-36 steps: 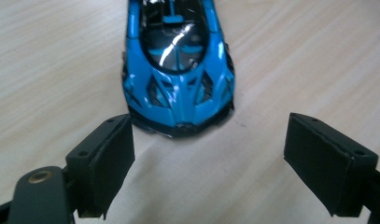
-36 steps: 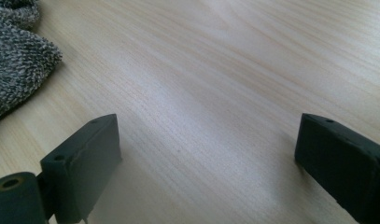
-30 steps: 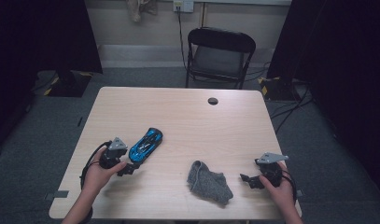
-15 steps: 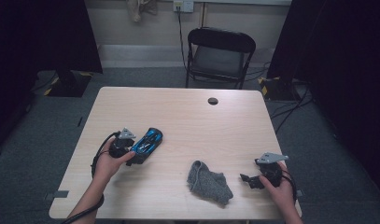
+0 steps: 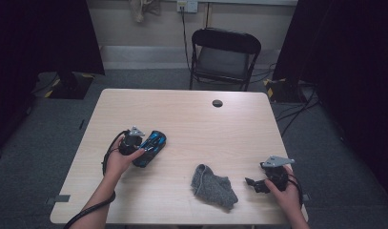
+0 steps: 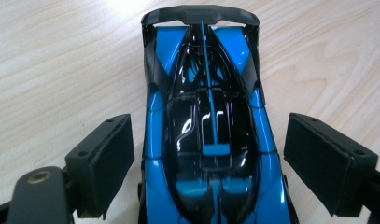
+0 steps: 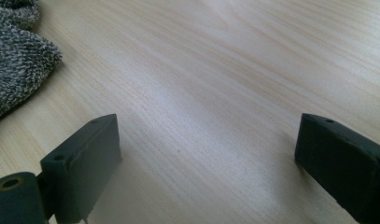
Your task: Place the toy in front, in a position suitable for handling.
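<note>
A blue and black toy race car (image 5: pixel 152 146) lies on the left half of the wooden table (image 5: pixel 196 119). My left gripper (image 5: pixel 143 149) is open, and its jaws straddle the car's body. In the left gripper view the car (image 6: pixel 211 116) runs between the two black pads (image 6: pixel 103 158), with a gap on each side. A crumpled grey cloth (image 5: pixel 213 186) lies near the front edge, and its corner (image 7: pixel 15 60) shows in the right gripper view. My right gripper (image 5: pixel 253 183) rests open on the table to the right of the cloth, with bare wood between its jaws (image 7: pixel 206 144).
A small round black grommet (image 5: pixel 217 103) sits near the table's far edge. A black folding chair (image 5: pixel 223 57) stands behind the table. Cables trail on the floor at the right.
My left gripper has moved forward and right up to the car, so that its open jaws now flank the car. The right gripper and the cloth have stayed put.
</note>
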Demonstrator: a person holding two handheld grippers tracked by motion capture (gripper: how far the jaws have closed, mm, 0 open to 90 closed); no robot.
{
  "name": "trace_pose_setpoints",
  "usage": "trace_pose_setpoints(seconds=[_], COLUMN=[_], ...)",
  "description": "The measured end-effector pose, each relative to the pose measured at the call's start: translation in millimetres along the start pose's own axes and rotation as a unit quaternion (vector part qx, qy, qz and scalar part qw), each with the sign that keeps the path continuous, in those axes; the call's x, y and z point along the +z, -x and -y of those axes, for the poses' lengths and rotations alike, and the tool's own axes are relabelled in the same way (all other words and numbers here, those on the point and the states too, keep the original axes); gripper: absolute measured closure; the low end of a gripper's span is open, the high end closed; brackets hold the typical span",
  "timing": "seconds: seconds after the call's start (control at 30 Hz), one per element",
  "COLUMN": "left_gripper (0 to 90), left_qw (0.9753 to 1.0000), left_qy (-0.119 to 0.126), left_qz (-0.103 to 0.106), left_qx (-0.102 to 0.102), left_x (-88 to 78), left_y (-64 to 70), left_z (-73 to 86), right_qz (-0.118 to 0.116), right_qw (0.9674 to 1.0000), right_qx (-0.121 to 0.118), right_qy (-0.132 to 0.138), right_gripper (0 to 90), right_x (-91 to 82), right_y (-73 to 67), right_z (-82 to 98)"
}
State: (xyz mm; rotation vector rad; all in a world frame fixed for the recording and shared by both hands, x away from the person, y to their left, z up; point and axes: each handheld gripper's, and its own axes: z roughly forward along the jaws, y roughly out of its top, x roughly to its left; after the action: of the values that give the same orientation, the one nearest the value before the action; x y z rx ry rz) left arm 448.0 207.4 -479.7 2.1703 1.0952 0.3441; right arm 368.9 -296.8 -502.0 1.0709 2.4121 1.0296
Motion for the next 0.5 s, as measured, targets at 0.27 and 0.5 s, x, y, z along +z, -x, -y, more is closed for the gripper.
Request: trace_pose_setpoints(seconds=[0.27,0.5], left_gripper=[15.6,15.8], left_qw=[1.0000,0.9999], left_qy=[-0.006,-0.008], left_qz=[-0.005,-0.005], left_qx=[0.005,0.005], left_x=[9.5,15.6], left_y=[0.3,1.7], left_z=[-3.6,-4.6], right_qz=[0.000,0.000], right_qw=[1.0000,1.0000], right_qx=[0.000,0.000], right_qy=[0.000,0.000], right_gripper=[6.5,6.5], right_x=[0.0,0.0], right_y=[0.0,0.0], right_z=[0.0,0.0])
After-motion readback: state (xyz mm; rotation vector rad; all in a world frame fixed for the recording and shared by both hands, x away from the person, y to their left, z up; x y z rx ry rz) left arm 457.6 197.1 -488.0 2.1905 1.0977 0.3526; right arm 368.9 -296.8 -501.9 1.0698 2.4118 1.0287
